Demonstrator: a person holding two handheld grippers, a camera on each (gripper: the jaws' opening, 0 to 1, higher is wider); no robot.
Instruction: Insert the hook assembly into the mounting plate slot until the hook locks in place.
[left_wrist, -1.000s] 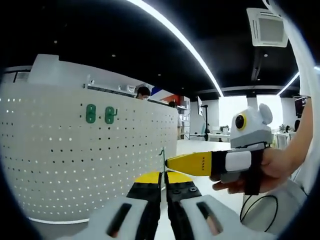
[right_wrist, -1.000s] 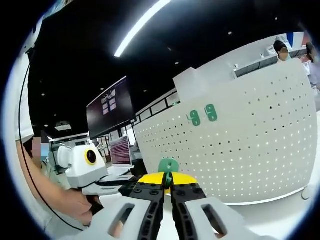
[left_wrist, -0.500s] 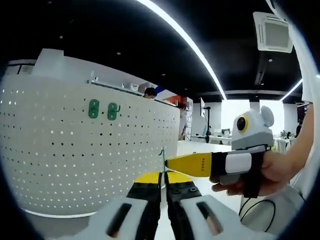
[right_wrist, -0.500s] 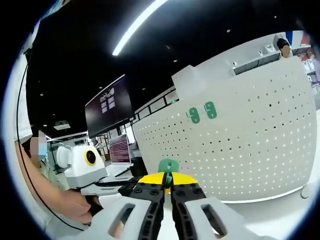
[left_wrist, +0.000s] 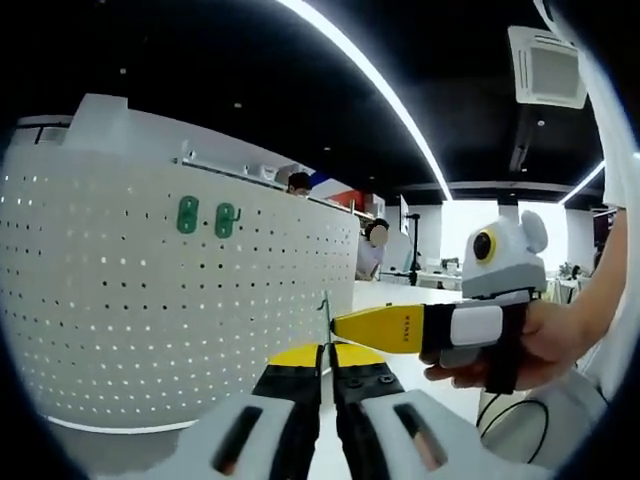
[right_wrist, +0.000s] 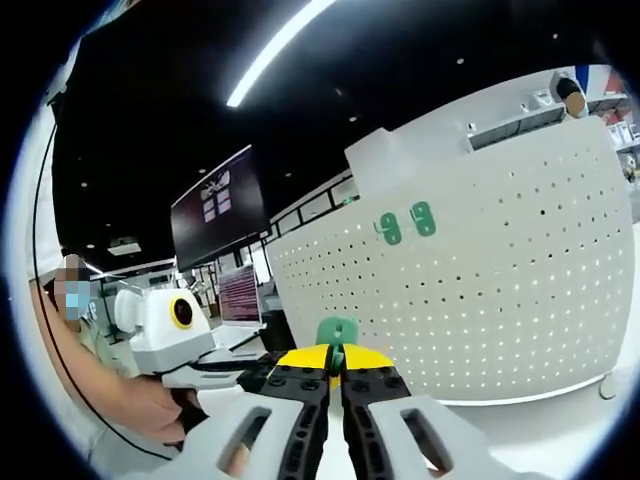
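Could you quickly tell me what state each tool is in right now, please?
Left tool: closed on a thin green hook piece.
Right tool: closed on a green hook plate.

Both views face the curved white perforated pegboard (left_wrist: 150, 290) (right_wrist: 480, 290) from near: left gripper view from its right, right gripper view from its left

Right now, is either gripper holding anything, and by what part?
The right gripper is shut on a green plate, pinched at its lower edge. The left gripper is shut on a thin green piece by its lower end; which part it is cannot be told.
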